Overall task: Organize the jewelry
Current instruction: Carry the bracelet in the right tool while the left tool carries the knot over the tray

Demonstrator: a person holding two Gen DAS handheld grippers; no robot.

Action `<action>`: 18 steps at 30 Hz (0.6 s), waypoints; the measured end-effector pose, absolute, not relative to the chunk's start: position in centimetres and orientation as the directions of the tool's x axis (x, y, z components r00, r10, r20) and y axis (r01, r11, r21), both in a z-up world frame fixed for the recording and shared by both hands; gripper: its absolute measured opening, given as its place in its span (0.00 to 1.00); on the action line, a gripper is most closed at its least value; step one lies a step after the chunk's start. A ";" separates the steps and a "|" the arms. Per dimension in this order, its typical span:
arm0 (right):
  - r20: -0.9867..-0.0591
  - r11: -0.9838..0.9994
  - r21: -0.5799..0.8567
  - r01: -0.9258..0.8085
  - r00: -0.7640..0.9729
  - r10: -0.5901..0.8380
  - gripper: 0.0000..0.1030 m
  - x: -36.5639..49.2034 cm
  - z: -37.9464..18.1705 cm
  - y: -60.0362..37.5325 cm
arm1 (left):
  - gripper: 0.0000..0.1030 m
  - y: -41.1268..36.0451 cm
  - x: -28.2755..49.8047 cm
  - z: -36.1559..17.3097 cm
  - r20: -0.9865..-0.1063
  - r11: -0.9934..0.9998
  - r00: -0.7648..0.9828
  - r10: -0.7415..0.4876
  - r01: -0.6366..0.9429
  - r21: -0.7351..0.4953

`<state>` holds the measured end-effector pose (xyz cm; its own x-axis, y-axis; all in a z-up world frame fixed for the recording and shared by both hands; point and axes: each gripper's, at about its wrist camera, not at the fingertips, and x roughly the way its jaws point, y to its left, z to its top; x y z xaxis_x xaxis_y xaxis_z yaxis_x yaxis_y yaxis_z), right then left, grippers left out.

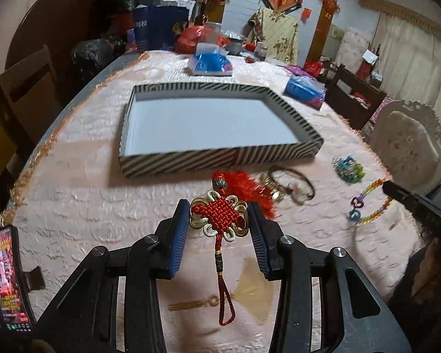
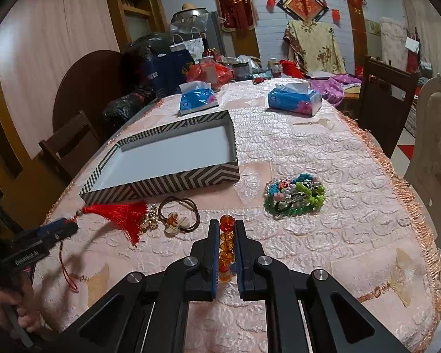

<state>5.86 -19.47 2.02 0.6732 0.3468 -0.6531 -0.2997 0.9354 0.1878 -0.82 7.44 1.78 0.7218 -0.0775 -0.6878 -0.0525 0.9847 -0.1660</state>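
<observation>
Between the left gripper's (image 1: 219, 220) pads hangs the red-and-gold woven knot ornament (image 1: 219, 219), gripped: light, limp; hold its stiffer knot. Right gripper (image 2: 227, 235) clamps the slippery orange faceted bead bracelet (image 2: 226, 253).

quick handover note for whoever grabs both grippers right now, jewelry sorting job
Left gripper: fingers on either side of the red knot ornament, apparently gripping it; its tassel trails toward the box.
Right gripper: shut on the coloured bead bracelet, near the table's front edge.
Striped box: nothing in it.
On the cloth, not yet moved: brown cord bracelet with charm and the pile of beaded bracelets.
Done: two pieces gripped, none boxed.
Left: place both held pieces in the box, then fetch the cord bracelet and the pile.
</observation>
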 end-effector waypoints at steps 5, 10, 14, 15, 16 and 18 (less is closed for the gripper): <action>-0.665 0.938 0.166 -0.304 0.668 0.334 0.08 5.9 2.8 -19.5 | 0.38 7.3 -0.7 3.6 -0.669 0.987 0.739 -0.082 -0.035 -0.159; -0.680 0.940 0.148 -0.308 0.659 0.323 0.08 6.3 3.3 -19.6 | 0.38 7.6 -0.3 4.6 -0.656 0.988 0.751 -0.075 -0.033 -0.150; -0.680 0.938 0.139 -0.316 0.659 0.323 0.08 6.8 3.7 -19.5 | 0.38 7.9 0.0 5.4 -0.640 0.988 0.765 -0.074 -0.032 -0.153; -0.678 0.937 0.132 -0.322 0.660 0.322 0.08 6.9 3.8 -19.4 | 0.38 7.9 0.2 5.8 -0.634 0.988 0.770 -0.072 -0.031 -0.151; -0.677 0.936 0.126 -0.329 0.661 0.323 0.08 7.1 4.0 -19.2 | 0.38 8.0 0.4 6.2 -0.628 0.988 0.775 -0.072 -0.030 -0.151; -0.674 0.931 0.125 -0.343 0.659 0.333 0.08 7.6 4.5 -18.9 | 0.38 8.3 0.9 7.1 -0.615 0.988 0.786 -0.070 -0.031 -0.152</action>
